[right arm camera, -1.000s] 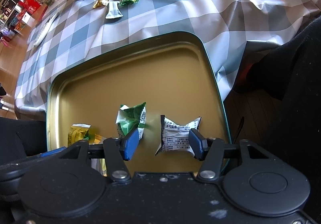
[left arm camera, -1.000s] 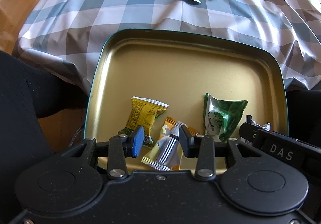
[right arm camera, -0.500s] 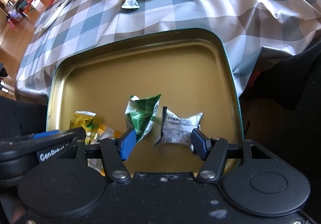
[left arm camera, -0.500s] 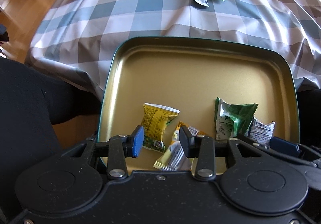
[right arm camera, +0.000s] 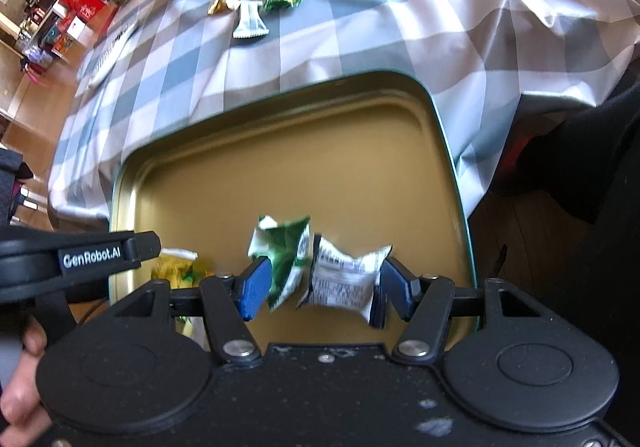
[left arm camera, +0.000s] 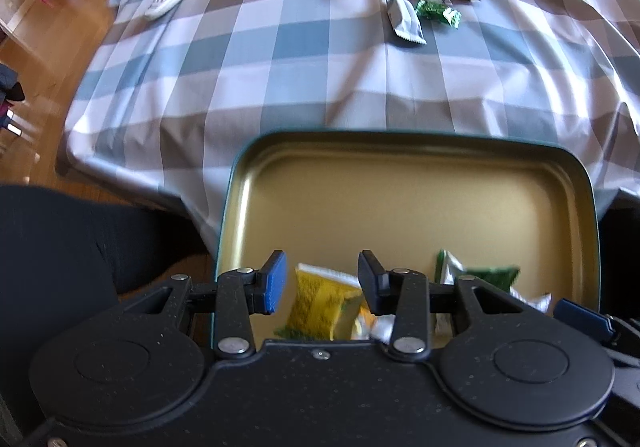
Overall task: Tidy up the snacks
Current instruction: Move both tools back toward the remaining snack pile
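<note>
Left gripper [left arm camera: 320,283] lifted back since earlier, jaws parted above yellow packet [left arm camera: 320,307]. Right gripper [right arm camera: 320,287] released, white packet [right arm camera: 344,279] seemingly loose in tin tray [right arm camera: 448,151].

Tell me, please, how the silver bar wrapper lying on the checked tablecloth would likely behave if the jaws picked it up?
The silver bar wrapper looks flat with crimped ends, so probably light and fairly stiff lengthwise. Its glossy film may be slippery. It should not roll.
</note>
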The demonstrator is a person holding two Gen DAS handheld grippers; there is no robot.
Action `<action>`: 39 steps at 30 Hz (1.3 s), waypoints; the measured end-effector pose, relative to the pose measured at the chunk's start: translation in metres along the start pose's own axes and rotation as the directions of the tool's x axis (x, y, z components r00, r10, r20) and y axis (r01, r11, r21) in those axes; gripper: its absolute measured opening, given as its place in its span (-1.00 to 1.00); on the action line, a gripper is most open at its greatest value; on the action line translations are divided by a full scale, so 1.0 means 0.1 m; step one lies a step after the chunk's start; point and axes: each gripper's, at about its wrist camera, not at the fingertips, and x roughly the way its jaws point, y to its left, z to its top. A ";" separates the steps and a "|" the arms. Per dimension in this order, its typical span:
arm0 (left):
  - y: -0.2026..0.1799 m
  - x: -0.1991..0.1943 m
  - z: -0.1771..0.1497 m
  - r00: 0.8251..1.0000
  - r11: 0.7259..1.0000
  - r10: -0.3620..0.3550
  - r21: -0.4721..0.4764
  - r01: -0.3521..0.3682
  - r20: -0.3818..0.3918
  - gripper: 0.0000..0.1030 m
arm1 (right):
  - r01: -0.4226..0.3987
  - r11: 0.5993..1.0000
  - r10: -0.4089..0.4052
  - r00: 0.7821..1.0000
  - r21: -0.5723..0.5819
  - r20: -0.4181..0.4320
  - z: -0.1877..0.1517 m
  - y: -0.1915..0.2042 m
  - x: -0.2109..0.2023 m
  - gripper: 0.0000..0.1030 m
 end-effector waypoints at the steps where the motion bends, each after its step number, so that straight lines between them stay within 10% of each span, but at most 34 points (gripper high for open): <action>1: -0.01 0.01 0.05 1.000 1.000 0.005 0.001 -0.005 -0.001 -0.04 | -0.002 1.000 0.002 1.000 0.003 0.003 0.03 0.00 0.00 0.25; 39: -0.05 0.82 1.75 0.999 0.997 -0.038 0.069 0.040 -0.022 -0.03 | 0.156 0.987 -0.157 0.988 -0.042 -0.009 1.73 0.15 0.57 0.25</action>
